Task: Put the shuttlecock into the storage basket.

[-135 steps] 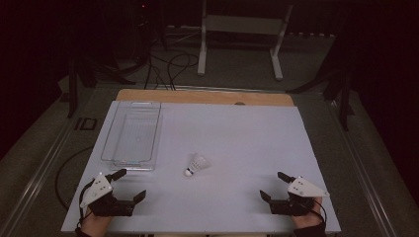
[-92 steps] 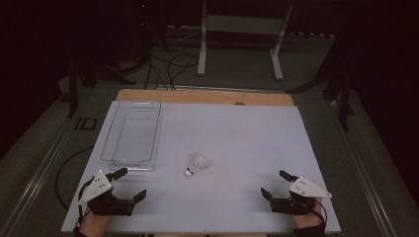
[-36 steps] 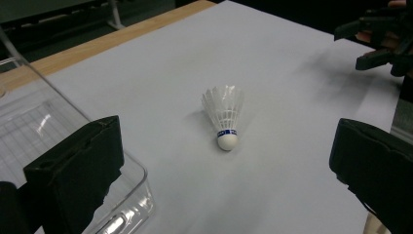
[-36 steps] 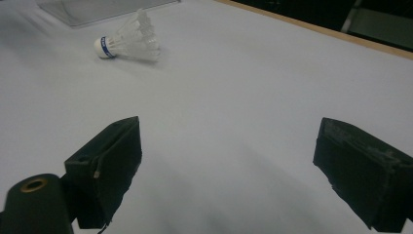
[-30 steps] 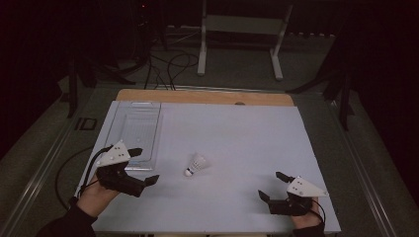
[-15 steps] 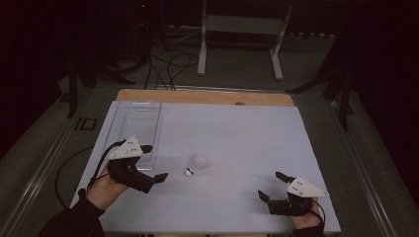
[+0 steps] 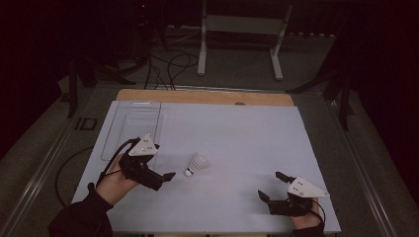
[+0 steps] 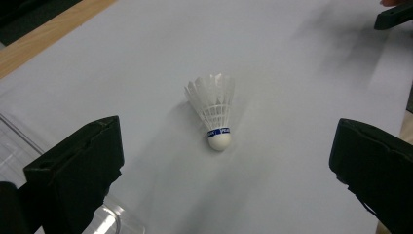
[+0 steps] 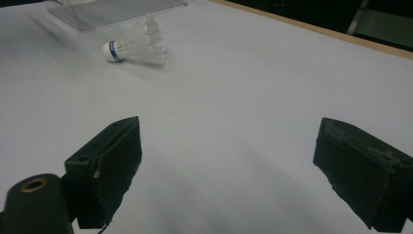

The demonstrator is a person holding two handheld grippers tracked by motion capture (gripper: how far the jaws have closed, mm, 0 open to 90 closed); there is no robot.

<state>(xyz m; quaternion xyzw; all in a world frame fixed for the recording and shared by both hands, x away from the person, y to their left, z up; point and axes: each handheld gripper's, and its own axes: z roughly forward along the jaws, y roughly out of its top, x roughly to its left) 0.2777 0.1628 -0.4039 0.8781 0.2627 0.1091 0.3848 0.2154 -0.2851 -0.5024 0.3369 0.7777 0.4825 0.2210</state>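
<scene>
A white feather shuttlecock (image 7: 196,164) with a blue band lies on its side near the middle of the white table (image 7: 237,133). My left gripper (image 7: 166,169) is open, just left of the shuttlecock and pointing at it. In the left gripper view the shuttlecock (image 8: 214,114) lies ahead between the spread jaws of my left gripper (image 8: 228,163), cork toward me, untouched. My right gripper (image 7: 272,186) rests open at the front right, holding nothing. From the right gripper view the shuttlecock (image 9: 136,43) is far off at the upper left, beyond my right gripper (image 9: 229,146).
A clear plastic tray (image 7: 131,128) stands at the back left, just behind my left hand; its corner (image 8: 14,146) is near the left jaw. A wooden strip (image 7: 205,96) runs along the far table edge. Cables and a metal stand are on the floor beyond.
My left gripper has left the front left corner and moved forward and right, up to the shuttlecock. The right gripper and the shuttlecock have stayed put.
</scene>
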